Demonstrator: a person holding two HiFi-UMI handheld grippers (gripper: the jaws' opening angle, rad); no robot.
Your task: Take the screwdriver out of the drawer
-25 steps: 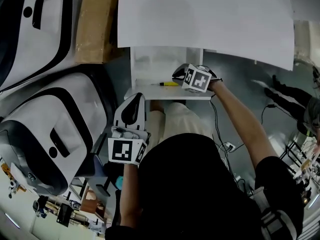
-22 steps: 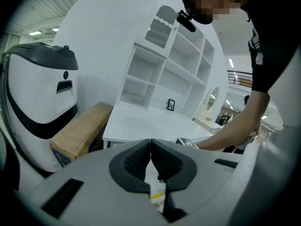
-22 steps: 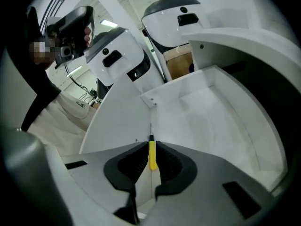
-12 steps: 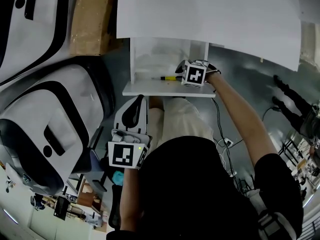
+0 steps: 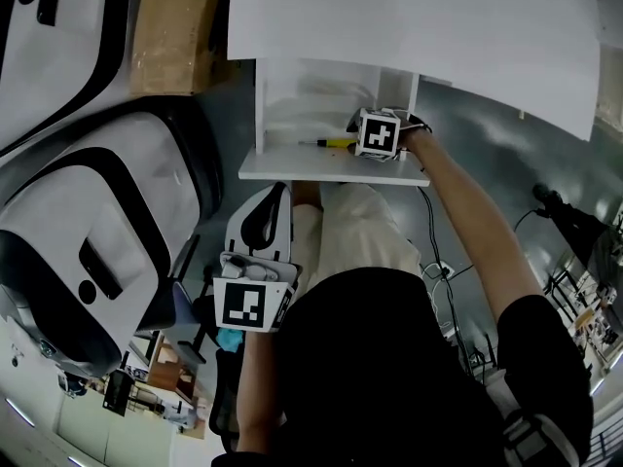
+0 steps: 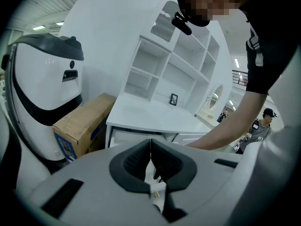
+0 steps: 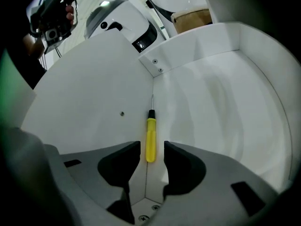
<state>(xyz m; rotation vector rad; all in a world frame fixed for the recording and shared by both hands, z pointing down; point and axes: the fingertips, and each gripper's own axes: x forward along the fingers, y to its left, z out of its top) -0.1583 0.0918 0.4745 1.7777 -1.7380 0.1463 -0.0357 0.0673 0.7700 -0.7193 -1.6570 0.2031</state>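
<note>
The yellow-handled screwdriver (image 7: 150, 138) lies in the open white drawer (image 7: 221, 107), along the seam where a wall meets the floor, blade pointing away. My right gripper (image 7: 152, 152) is down inside the drawer; its jaws have just been opening and stand open. The handle's near end lies between the fingertips, and the pads do not touch it. From the head view the screwdriver (image 5: 329, 142) shows just left of the right gripper (image 5: 358, 141). My left gripper (image 5: 275, 195) hangs below the drawer's front edge (image 5: 331, 176), shut and holding nothing.
A white desk top (image 5: 409, 27) overhangs the drawer. A cardboard box (image 6: 82, 124) and a large white-and-black machine (image 6: 42, 93) stand left of the desk. A white shelf unit (image 6: 174, 79) rises behind it. Cables lie on the grey floor (image 5: 487, 173) at the right.
The right gripper has sunk deeper into the drawer and closed in on the screwdriver's handle, tilting further downward. The left gripper has dropped a little.
</note>
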